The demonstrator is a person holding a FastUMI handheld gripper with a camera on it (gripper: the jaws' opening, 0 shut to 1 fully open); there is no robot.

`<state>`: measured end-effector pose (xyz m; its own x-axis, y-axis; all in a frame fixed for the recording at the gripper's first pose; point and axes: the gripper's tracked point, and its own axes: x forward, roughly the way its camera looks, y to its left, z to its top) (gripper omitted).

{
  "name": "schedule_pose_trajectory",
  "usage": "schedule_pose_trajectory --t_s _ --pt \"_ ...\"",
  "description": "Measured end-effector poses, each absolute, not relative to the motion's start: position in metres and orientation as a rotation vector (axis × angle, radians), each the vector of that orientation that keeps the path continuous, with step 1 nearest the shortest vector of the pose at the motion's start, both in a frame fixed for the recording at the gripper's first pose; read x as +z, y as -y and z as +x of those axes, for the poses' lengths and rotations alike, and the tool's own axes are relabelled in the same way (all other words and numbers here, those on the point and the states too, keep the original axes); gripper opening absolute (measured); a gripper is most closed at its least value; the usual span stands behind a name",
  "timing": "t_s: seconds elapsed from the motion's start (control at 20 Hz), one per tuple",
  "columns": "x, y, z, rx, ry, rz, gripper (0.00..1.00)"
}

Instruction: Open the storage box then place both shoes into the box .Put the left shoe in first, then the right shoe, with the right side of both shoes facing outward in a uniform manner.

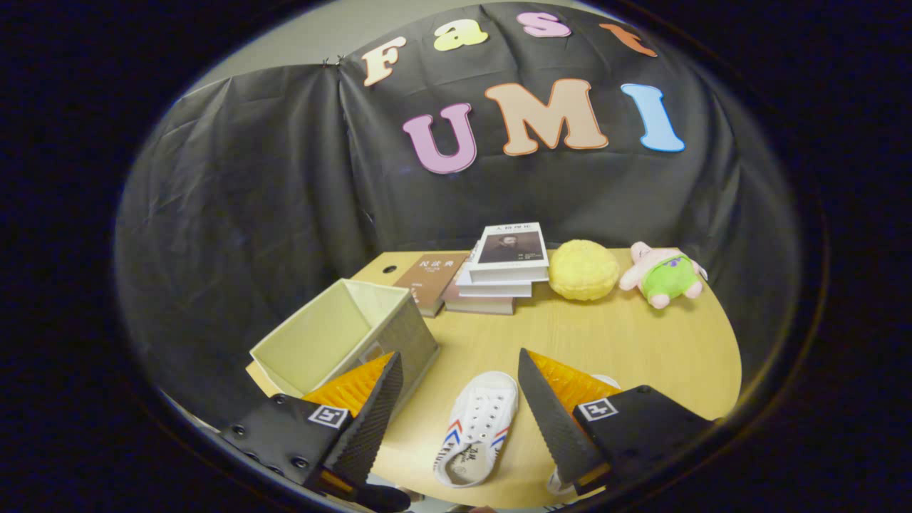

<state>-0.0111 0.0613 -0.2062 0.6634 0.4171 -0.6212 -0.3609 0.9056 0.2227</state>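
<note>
An open fabric storage box (340, 335) with a pale lining stands on the wooden table (627, 349), just ahead of my left finger. A white canvas shoe (476, 427) with red and blue stripes lies on the table between my two fingers, toe pointing away. A sliver of a second white shoe (607, 380) peeks from behind my right finger; most of it is hidden. My gripper (459, 363) hovers above the near shoe, open wide, with nothing held.
Beyond the box, a stack of books (499, 271) and a brown book (433, 279) lie at the table's back. A yellow round plush (583, 269) and a pink plush toy in green shorts (664, 275) sit to their right.
</note>
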Motion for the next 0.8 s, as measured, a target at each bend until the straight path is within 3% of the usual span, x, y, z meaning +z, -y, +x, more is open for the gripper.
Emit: schedule_pose_trajectory --t_s 0.8 --pt "-0.353 -0.026 -0.069 0.452 -1.025 -0.034 1.0"
